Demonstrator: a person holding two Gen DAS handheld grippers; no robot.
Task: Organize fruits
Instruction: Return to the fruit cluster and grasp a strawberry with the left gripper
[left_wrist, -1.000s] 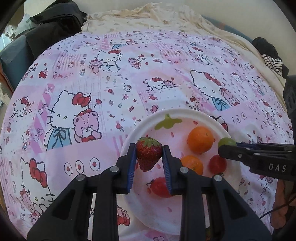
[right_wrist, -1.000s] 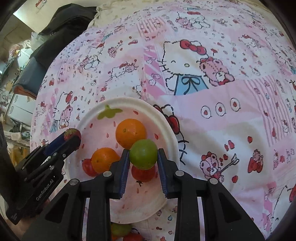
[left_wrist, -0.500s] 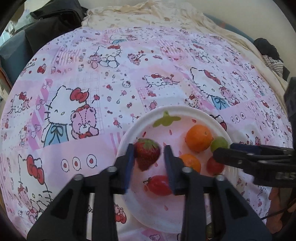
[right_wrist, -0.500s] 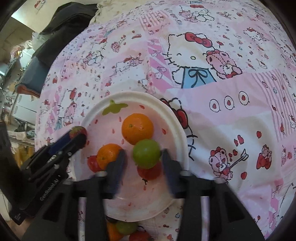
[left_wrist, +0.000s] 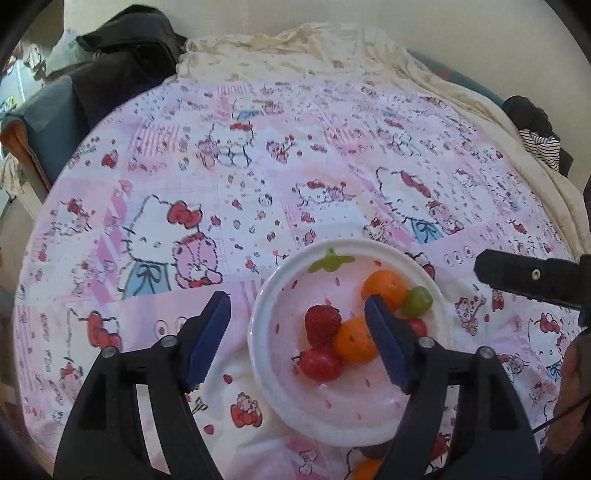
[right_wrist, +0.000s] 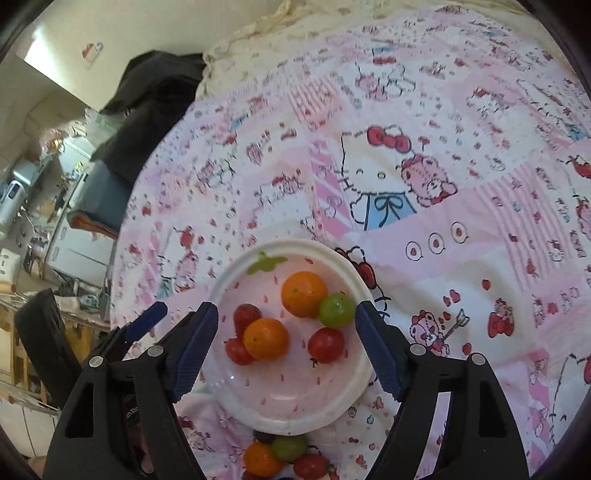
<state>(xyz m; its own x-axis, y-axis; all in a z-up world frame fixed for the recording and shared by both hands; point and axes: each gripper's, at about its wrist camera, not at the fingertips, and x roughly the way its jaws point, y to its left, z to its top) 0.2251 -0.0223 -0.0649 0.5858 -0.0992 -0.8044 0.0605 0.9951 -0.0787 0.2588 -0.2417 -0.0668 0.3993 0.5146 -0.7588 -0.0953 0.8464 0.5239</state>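
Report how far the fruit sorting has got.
Done: six fruits lie in the plate, including the strawberry and green grape.
In hand: nothing. The left gripper and right gripper have just been opening and stand empty above the plate.
Left: a small pile of fruit on the cloth beside the plate's near rim.

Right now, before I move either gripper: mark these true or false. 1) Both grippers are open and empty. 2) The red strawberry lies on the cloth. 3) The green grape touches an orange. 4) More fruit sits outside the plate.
1) True: the left gripper and right gripper are open and empty.
2) False: the red strawberry lies in the white round plate.
3) True: the green grape touches the larger orange.
4) True: a fruit pile sits on the pink cartoon-print cloth.
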